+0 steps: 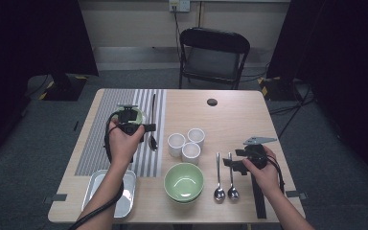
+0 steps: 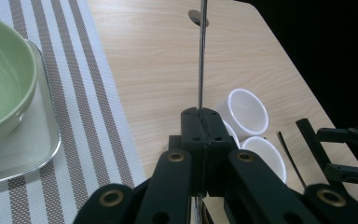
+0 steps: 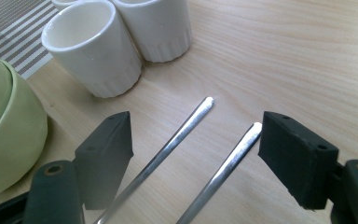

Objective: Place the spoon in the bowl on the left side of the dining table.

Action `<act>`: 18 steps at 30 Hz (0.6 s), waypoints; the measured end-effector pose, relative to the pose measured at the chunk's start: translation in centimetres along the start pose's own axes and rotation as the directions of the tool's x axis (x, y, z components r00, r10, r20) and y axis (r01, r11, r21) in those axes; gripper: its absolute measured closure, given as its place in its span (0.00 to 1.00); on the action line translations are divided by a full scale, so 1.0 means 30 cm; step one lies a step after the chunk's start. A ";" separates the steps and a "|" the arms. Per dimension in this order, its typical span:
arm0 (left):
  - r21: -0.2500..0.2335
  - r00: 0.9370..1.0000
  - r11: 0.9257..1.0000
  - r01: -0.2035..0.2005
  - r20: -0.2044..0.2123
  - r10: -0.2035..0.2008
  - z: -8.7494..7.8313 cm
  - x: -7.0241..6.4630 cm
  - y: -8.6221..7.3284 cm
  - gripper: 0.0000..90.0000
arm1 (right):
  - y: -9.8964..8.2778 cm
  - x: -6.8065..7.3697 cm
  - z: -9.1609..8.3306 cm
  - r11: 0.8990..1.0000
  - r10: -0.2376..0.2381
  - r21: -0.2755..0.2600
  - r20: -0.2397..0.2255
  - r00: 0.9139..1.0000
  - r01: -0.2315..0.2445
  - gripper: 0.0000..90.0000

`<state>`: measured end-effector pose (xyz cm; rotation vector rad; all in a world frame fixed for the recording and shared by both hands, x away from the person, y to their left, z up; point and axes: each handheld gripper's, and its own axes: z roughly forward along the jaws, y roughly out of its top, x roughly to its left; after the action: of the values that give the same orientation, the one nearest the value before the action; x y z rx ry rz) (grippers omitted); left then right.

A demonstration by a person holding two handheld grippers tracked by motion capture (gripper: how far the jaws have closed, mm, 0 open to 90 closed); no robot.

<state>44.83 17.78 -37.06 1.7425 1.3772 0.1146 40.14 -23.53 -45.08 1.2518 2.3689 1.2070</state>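
From the high view, my left tool (image 1: 135,125) sits left of centre in the frame, over the striped mat (image 1: 93,139), clenched on a spoon (image 1: 153,125) whose bowl lies at the mat's right edge. My right tool (image 1: 233,160) hovers at lower right, beside two more spoons (image 1: 224,178).

In the left gripper view, my jaws are pinched together on the spoon's thin handle (image 2: 202,60), which runs up the middle of the frame. To place it well, I should keep it straight and parallel to the stripes.

In the right gripper view, my jaws stand released, straddling both spoon handles (image 3: 193,149) on the tabletop (image 3: 298,56); I should centre on one before closing.
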 end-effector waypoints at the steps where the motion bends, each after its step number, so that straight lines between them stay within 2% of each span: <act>1: -0.001 1.000 1.000 0.001 -0.002 -0.001 -0.001 0.002 0.001 1.00 | -0.004 -0.002 -0.001 1.000 0.003 0.001 0.004 1.000 -0.003 0.28; 12: -0.001 1.000 1.000 0.015 -0.018 -0.015 -0.001 0.023 0.017 1.00 | -0.024 -0.010 0.007 1.000 -0.018 0.019 0.026 0.999 0.018 0.28; 18: -0.007 0.999 1.000 0.018 -0.029 -0.018 -0.008 0.035 0.026 1.00 | -0.039 -0.026 0.007 1.000 0.000 0.019 0.026 1.000 0.000 0.28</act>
<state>45.69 18.79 -36.85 1.7287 1.4117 0.1355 40.04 -24.35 -46.24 1.2656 2.3672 1.1634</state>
